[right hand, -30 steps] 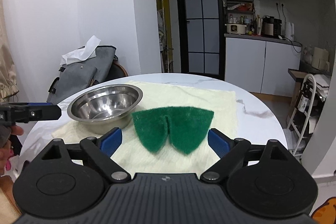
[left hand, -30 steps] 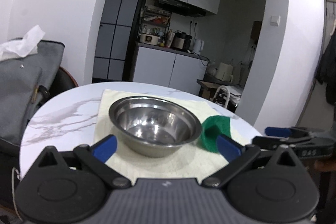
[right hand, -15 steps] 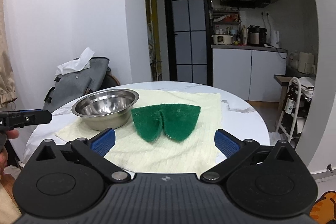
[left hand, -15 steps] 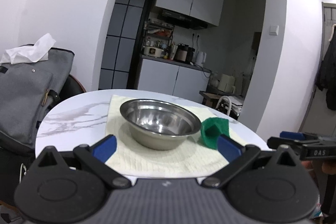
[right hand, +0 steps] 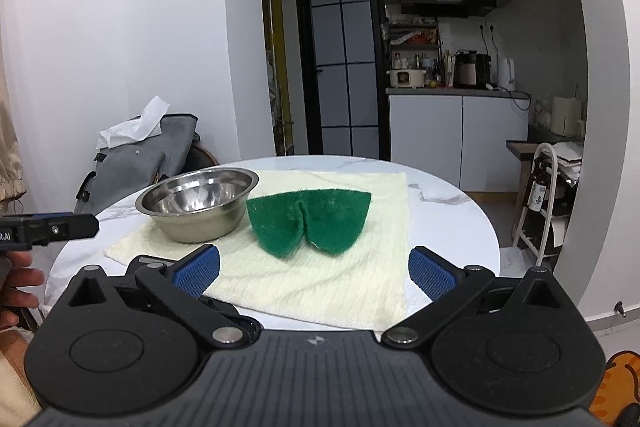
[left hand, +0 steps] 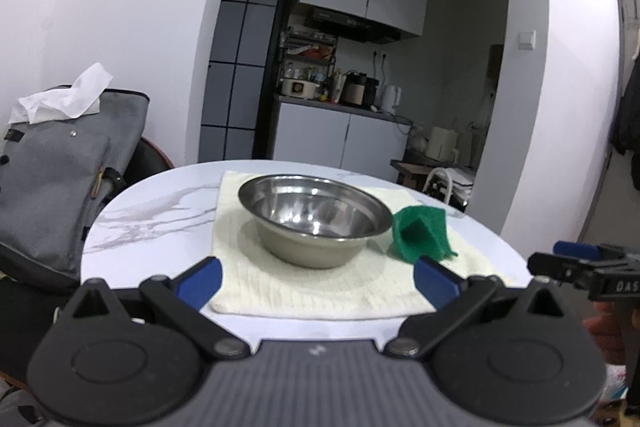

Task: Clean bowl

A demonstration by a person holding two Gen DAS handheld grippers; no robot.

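From the left wrist camera I saw my left gripper (left hand: 316, 277) with its jaws spread wide and nothing between them, held back from the near edge of the round marble table (left hand: 152, 211). The steel bowl (left hand: 315, 219) sat upright on the cream cloth (left hand: 304, 291), straight ahead between the blue fingertips (left hand: 200, 278). Just to its right lay the green scouring pad (left hand: 420, 233), folded, close to the bowl's side; I could not tell whether they touched. At the far right edge the right gripper (left hand: 580, 263) showed from the side, off the table. A grey bag (left hand: 60, 179) with white tissue sticking out stood to the left.

From the right wrist camera my right gripper (right hand: 314, 269) was likewise parted wide and empty, short of the cloth (right hand: 320, 279). The scouring pad (right hand: 308, 221) lay ahead of it, creased down the middle. The bowl (right hand: 198, 203) stood just left of the pad, near the cloth's left border. The left gripper (right hand: 48, 229) poked in from the left edge, level with the bowl and apart from it.
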